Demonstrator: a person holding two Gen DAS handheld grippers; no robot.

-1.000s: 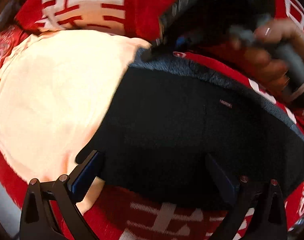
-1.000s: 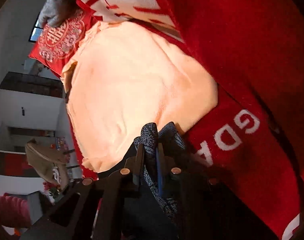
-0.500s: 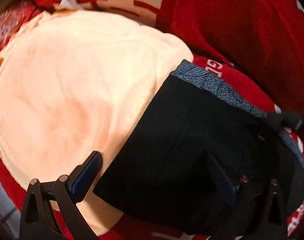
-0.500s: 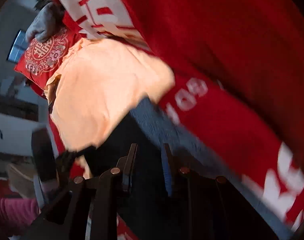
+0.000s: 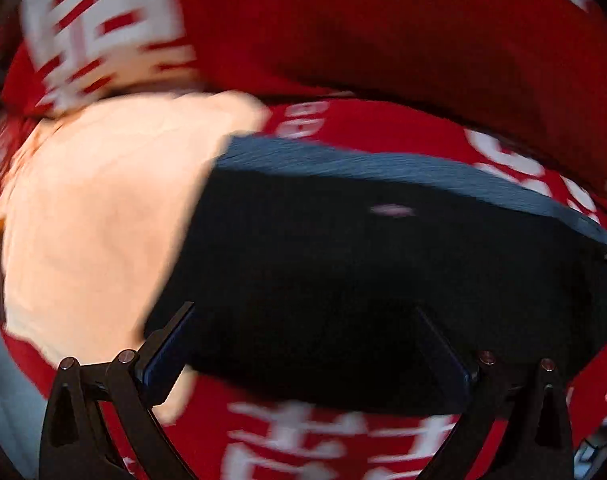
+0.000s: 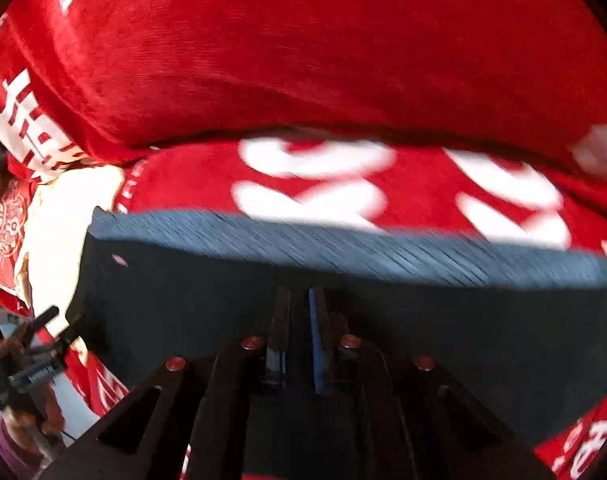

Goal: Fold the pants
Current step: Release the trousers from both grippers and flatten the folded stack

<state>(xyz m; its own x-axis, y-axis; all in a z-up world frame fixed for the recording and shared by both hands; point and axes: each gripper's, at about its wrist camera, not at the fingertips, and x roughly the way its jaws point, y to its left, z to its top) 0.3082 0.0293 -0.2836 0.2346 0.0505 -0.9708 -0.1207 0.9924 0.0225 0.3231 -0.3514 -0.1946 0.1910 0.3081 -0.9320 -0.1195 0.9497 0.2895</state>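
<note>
The pants (image 5: 343,264) are black, with a band (image 5: 383,164) of blue-grey heathered knit along the far edge and a tiny pale label (image 5: 391,211) just below that band. They lie flat as one broad dark panel with a straight far edge and a slanting left side. Motion blur smears the weave, so finer detail cannot be read.

They rest on a red blanket (image 5: 383,40) printed with large white characters, which has a soft, plush look and bunches into a thick fold behind them. The left part of the pants overlaps a peach-coloured towel (image 5: 95,208) with a fuzzy nap and rounded outline, spread over the same blanket.

In the left wrist view the left claw (image 5: 303,344) stands wide apart, its two blue-padded fingers (image 5: 163,360) spread over the near edge of the pants; the black fabric fills the space between them, but the pads do not press on it.

In the right wrist view the right claw (image 6: 299,340) is closing, its fingers nearly together with only a narrow slit left. It sits over the middle of the pants (image 6: 423,320), below the grey band (image 6: 343,240). Whether any cloth is pinched in the slit cannot be told. At the left edge of this view a hand (image 6: 19,384) holds the other claw beside the pants' corner.
</note>
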